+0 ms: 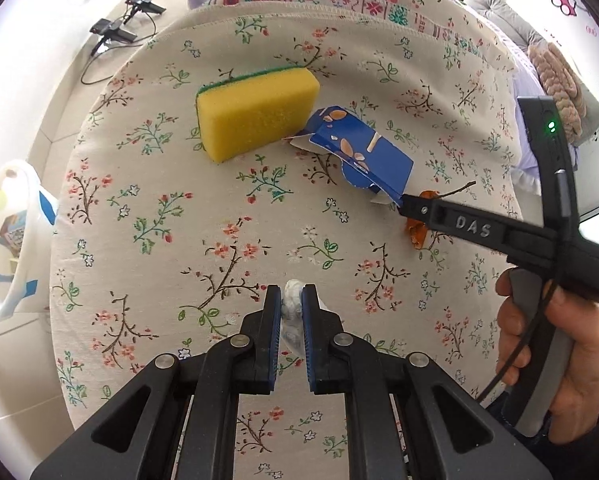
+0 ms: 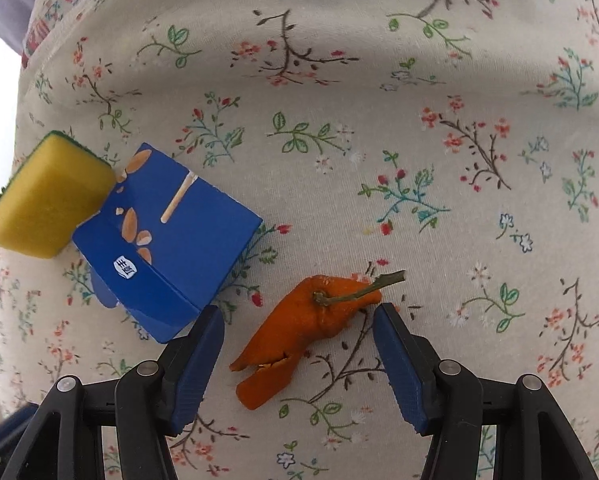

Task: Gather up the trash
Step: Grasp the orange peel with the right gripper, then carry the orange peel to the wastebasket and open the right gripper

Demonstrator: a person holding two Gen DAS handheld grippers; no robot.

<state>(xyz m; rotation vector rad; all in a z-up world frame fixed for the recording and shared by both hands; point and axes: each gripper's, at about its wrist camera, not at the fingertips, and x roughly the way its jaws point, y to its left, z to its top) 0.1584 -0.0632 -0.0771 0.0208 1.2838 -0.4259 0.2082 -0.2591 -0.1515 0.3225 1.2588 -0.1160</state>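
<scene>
My left gripper [image 1: 291, 296] is shut on a crumpled white paper wad [image 1: 292, 304], pinched between its blue pads just above the flowered tablecloth [image 1: 179, 208]. My right gripper [image 2: 299, 316] stands open low over the cloth, with an orange peel [image 2: 299, 328] with a green stem lying between its fingers, untouched. A flattened blue carton [image 2: 167, 240] lies just left of the right gripper's left fingertip and leans on a yellow sponge [image 2: 47, 200]. From the left wrist view, the right gripper [image 1: 403, 204] reaches in from the right, over the peel [image 1: 417, 232] and next to the carton [image 1: 363, 152].
The sponge [image 1: 255, 112] with a green scrub side sits at the table's far middle. A white bin [image 1: 15, 240] with blue tape stands on the floor left of the table, with trash inside. Black clamps and cables [image 1: 115, 32] lie on the floor beyond. A hand [image 1: 559, 352] holds the right gripper's handle.
</scene>
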